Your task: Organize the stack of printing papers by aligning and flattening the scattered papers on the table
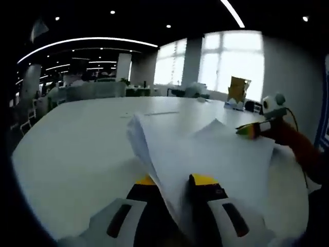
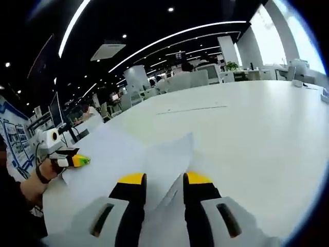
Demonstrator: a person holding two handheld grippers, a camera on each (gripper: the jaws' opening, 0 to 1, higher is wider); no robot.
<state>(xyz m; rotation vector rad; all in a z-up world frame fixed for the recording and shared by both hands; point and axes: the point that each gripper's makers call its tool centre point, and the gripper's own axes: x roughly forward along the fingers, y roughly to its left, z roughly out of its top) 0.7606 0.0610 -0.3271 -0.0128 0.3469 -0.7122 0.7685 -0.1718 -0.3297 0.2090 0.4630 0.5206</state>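
A: Where are the papers [image 1: 205,154]?
B: In the left gripper view they rise from 6 o'clock toward the centre, lifted off the white counter [image 1: 77,149] and curling.
A: And the left tool [image 1: 169,186]?
B: Its jaws stand narrowly apart with the papers' edge running between them; whether they pinch the sheets I cannot tell.
A: The right tool [image 2: 164,185]?
B: In the right gripper view its jaws are partly open astride a sheet edge, grip unclear. The other tool sits at 9 o'clock, touching the papers' far corner, a hand [image 2: 38,177] behind it.
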